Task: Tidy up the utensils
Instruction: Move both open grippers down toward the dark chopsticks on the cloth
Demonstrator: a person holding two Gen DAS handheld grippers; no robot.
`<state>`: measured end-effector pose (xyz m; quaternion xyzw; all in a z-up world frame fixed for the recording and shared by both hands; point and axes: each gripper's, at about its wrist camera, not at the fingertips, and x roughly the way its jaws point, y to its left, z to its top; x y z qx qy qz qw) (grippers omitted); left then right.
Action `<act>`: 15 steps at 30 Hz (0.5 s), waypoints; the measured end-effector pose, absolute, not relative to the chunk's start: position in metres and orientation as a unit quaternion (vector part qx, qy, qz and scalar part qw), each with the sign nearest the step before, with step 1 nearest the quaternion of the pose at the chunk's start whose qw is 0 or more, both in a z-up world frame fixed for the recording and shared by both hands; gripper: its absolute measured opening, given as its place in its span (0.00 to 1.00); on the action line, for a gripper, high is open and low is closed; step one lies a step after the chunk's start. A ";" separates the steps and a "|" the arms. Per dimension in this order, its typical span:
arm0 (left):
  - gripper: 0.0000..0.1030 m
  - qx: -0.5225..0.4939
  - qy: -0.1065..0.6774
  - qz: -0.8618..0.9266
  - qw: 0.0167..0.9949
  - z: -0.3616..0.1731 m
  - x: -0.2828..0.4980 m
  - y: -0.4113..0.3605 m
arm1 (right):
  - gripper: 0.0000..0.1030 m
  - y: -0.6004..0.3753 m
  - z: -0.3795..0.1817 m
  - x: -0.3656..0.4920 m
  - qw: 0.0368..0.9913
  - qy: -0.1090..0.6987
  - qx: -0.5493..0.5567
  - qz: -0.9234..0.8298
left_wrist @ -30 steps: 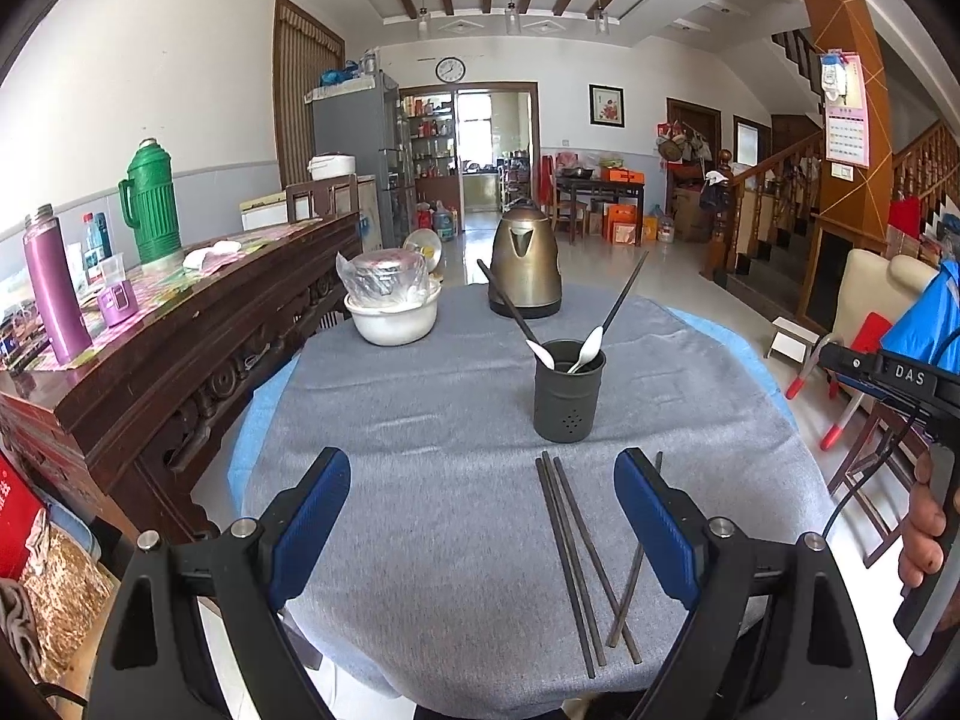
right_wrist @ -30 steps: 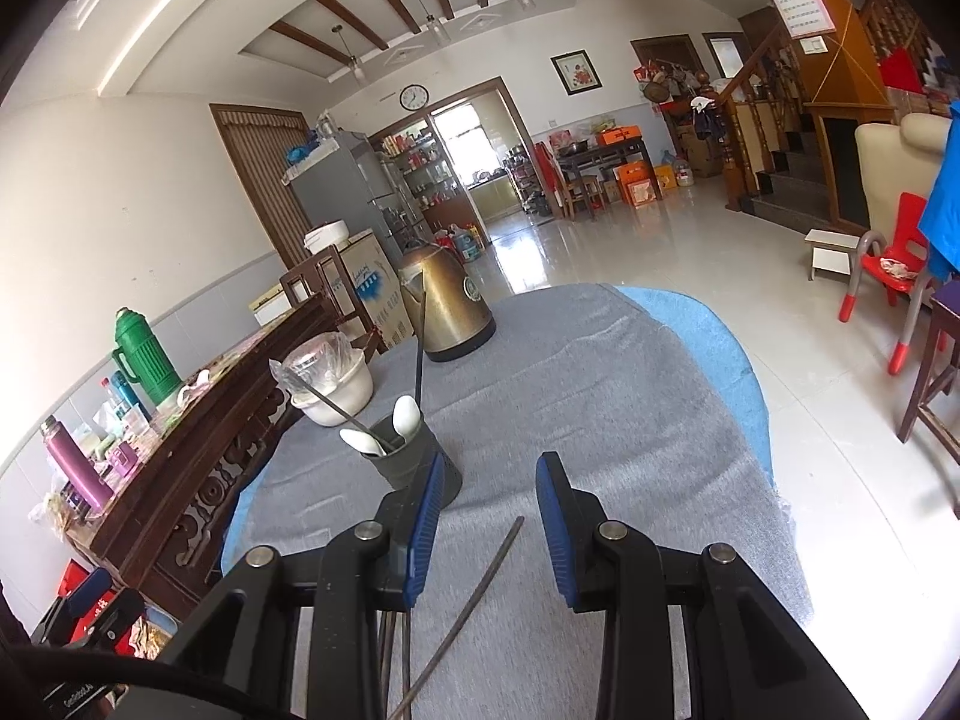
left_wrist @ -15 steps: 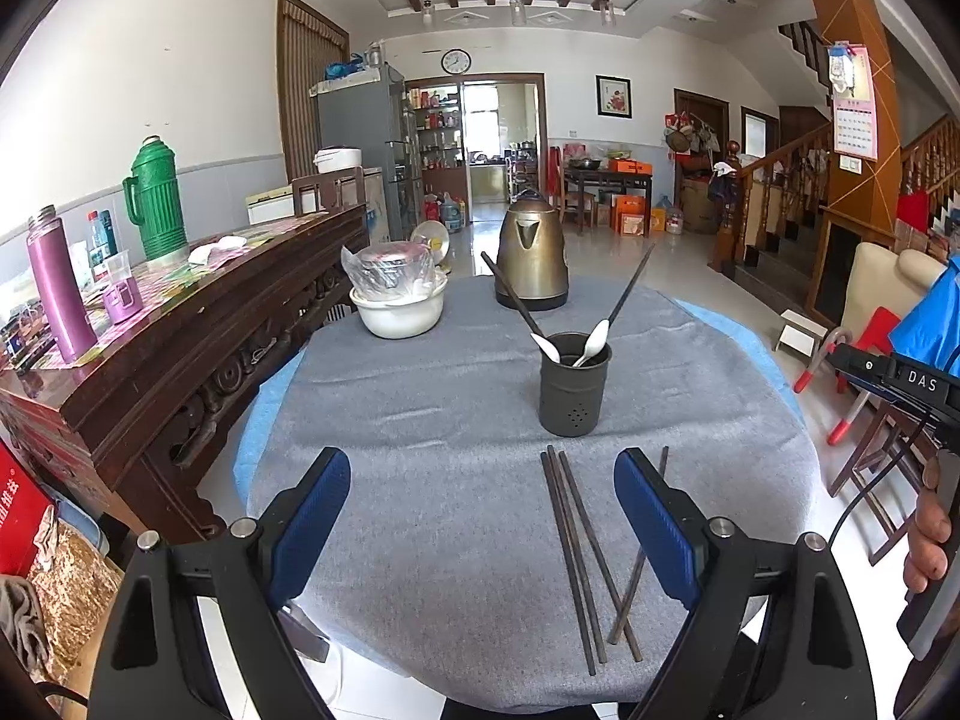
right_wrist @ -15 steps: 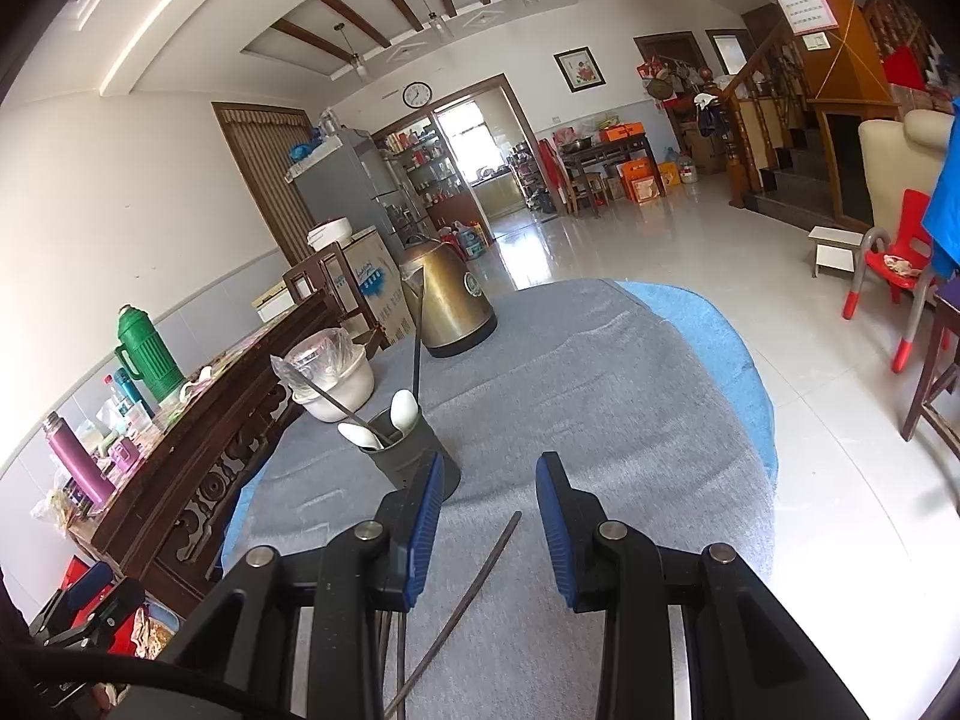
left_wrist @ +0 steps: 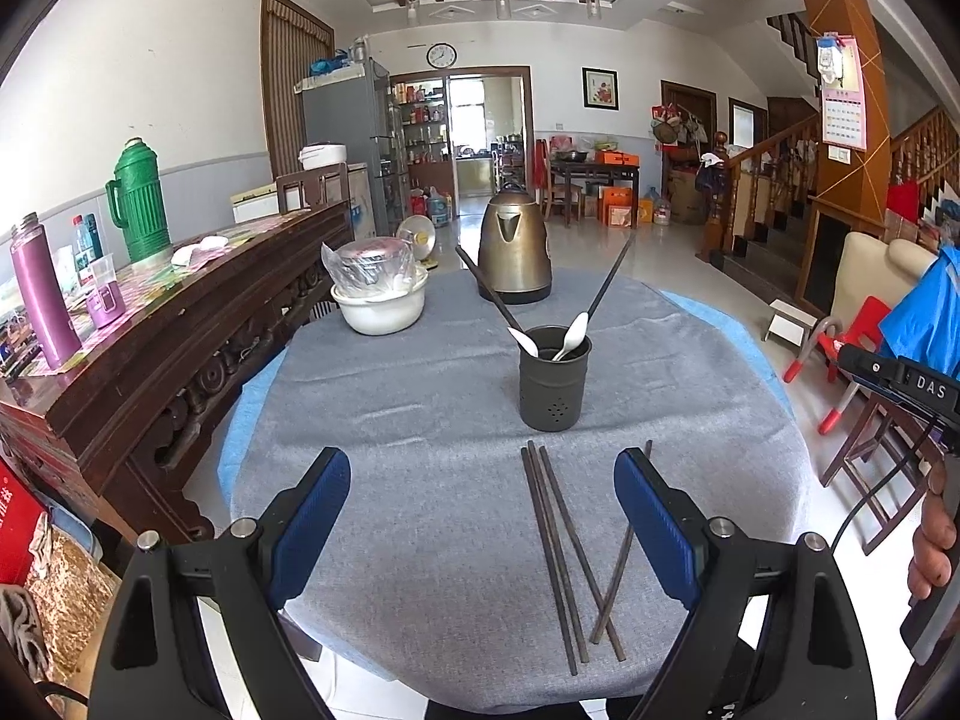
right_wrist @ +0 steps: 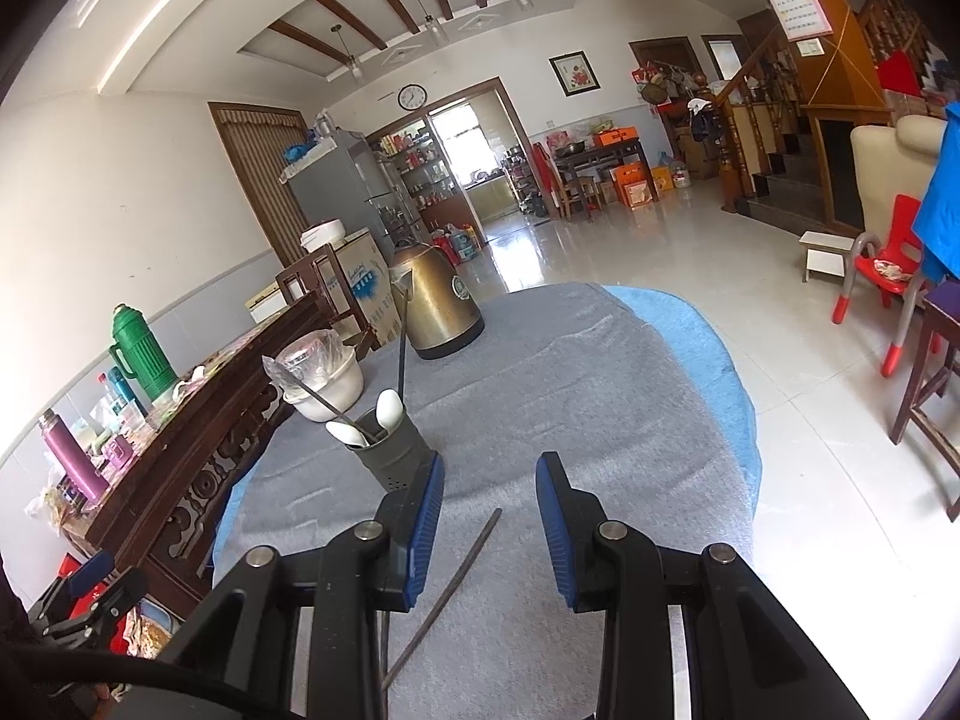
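Left tongs (left_wrist: 480, 516): released, jaws wide, nothing between. White bowl (left_wrist: 379, 306): far left of table (left_wrist: 408, 420). Brass kettle (left_wrist: 515, 255): far edge. Utensil holder (left_wrist: 553, 381): centre, holding spoons and chopsticks. Loose chopsticks (left_wrist: 564, 552): flat on the cloth, nearest. Right tongs (right_wrist: 489, 516): part open, empty.

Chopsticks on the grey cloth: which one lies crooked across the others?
The rightmost chopstick. It slants from upper right to lower left, crossing the tips of the other three, which lie almost parallel in front of the dark utensil holder.
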<state>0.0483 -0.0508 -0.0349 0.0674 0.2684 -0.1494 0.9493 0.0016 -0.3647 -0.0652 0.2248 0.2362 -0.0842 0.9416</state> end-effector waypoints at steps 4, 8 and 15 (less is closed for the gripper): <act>0.87 0.072 0.269 -0.155 0.948 -0.034 0.048 -0.054 | 0.34 -0.370 -0.064 -0.003 0.940 0.236 0.228 -0.090; 0.87 0.068 0.266 -0.149 0.950 -0.034 0.047 -0.048 | 0.34 -0.370 -0.067 -0.003 0.939 0.238 0.232 -0.089; 0.87 0.050 0.284 -0.131 0.949 -0.040 0.060 -0.034 | 0.34 -0.357 -0.074 0.005 0.936 0.262 0.222 -0.073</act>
